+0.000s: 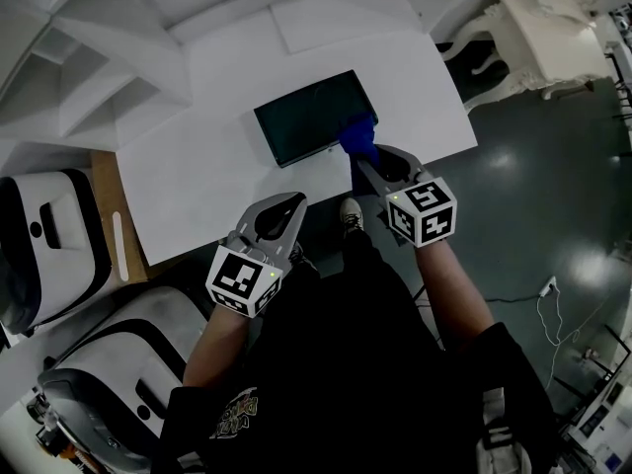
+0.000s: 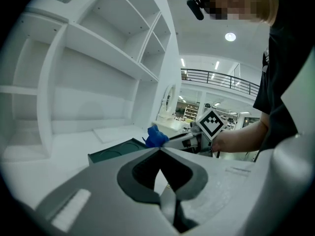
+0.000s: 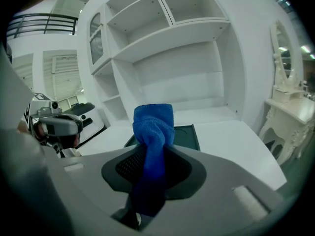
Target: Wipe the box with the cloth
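Wiping looks just begun. The right gripper (image 1: 367,158) has its fingers clamped on the one blue cloth (image 3: 153,124), whose bunched end sticks out ahead of them at the near corner of the one dark box (image 1: 314,117) on the white surface (image 1: 197,176). The left gripper (image 1: 292,203), fingers together and empty, hangs short of the box. Next, probably: press the cloth down and drag it across the top.

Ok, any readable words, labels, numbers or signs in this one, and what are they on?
No text here can be read.
shirt print: some lettering, too blurred to read.
marker cubes: black-and-white square patterns only, no words or numbers.
box: no label or brand visible.
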The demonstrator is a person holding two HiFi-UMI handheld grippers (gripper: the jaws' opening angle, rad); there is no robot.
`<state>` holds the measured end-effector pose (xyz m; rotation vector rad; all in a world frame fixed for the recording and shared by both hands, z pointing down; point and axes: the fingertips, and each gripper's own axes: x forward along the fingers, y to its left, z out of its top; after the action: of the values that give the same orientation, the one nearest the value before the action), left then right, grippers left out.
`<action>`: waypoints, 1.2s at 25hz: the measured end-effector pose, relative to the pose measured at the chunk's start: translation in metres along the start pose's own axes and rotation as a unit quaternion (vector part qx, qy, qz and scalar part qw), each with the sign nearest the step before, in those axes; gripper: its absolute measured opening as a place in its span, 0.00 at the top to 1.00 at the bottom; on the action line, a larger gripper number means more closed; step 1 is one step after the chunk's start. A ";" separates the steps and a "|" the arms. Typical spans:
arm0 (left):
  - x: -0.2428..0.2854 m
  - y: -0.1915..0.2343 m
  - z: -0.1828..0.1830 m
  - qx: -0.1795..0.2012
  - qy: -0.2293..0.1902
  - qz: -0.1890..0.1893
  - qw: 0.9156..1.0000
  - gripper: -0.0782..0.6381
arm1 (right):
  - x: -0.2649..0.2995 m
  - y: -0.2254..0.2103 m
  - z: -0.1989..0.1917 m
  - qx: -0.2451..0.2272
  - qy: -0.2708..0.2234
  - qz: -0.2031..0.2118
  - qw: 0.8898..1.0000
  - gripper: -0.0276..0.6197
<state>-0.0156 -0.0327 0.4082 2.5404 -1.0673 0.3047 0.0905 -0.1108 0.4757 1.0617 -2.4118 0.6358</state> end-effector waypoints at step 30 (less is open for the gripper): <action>-0.097 0.029 -0.036 -0.013 0.006 -0.009 1.000 0.89 | -0.010 0.127 -0.030 0.042 -0.021 -0.003 0.999 0.77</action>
<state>-0.1057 0.0255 0.4163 2.5213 -1.0369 0.2985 0.0057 -0.0121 0.4643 1.1252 -2.4368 0.7245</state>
